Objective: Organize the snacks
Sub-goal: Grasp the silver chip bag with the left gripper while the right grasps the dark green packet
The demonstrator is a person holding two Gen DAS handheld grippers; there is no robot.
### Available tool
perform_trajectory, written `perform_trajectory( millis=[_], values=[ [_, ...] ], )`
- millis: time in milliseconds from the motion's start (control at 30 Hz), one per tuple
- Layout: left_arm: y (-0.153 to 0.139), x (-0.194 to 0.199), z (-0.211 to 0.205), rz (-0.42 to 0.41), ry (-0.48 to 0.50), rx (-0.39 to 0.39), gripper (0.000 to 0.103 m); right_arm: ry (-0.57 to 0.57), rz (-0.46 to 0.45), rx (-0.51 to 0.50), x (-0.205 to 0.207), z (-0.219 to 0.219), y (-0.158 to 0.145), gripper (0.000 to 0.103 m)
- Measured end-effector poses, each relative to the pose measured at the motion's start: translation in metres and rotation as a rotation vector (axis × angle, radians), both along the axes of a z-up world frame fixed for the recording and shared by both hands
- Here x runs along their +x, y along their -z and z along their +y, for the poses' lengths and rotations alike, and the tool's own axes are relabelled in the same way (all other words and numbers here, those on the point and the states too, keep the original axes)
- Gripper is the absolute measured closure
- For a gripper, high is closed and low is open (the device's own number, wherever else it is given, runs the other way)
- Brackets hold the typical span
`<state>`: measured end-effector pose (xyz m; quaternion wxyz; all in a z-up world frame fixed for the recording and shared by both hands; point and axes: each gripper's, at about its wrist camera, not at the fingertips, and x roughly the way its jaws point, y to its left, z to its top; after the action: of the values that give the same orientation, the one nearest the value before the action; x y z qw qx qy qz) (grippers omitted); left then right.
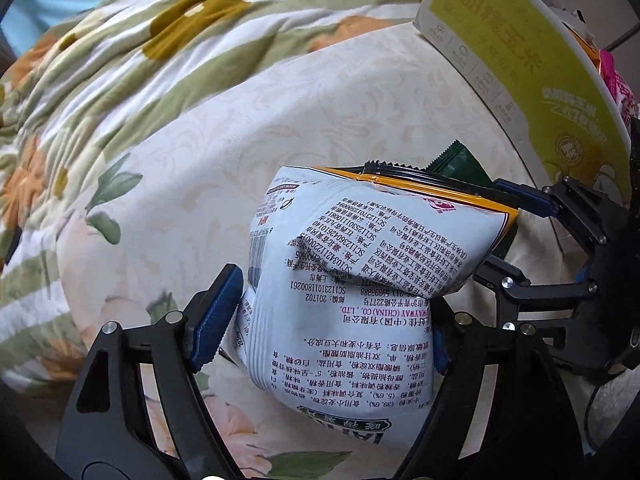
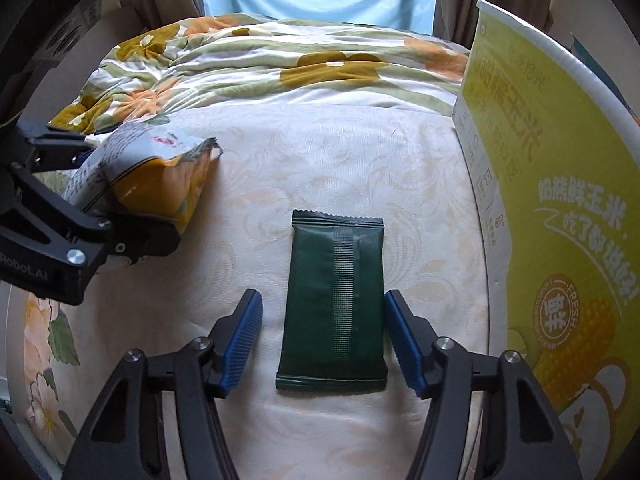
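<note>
The left claw (image 1: 332,312) points steeply down, its blue pads seemingly pressed on a crumpled bag; the right claw (image 2: 324,338) tilts down, jaws parted, pads clear of contact

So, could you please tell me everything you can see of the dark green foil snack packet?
The dark green foil snack packet lies flat and lengthwise on the cream patterned bedsheet, its ribbed back seam facing up and both ends crimped. It looks sealed and slightly wrinkled. The right gripper straddles it; its blue pads flank the long edges, with a gap on the left.
</note>
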<state>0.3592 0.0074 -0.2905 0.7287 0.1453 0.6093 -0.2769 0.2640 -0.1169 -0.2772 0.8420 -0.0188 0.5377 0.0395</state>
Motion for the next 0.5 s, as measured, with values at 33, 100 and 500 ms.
perform_trajectory(
  millis=[33, 100, 500],
  values=[
    [-0.003, -0.001, 0.003, 0.001, -0.017, -0.015, 0.027, 0.004, -0.001, 0.000, 0.000, 0.000, 0.000, 0.045],
    [-0.008, -0.001, 0.005, 0.000, -0.041, -0.049, 0.024, 0.007, -0.002, 0.000, 0.000, 0.001, 0.000, 0.045],
    [0.001, -0.011, 0.008, -0.030, -0.074, -0.049, 0.033, 0.020, -0.007, -0.013, -0.005, 0.000, -0.002, 0.048]
  ],
)
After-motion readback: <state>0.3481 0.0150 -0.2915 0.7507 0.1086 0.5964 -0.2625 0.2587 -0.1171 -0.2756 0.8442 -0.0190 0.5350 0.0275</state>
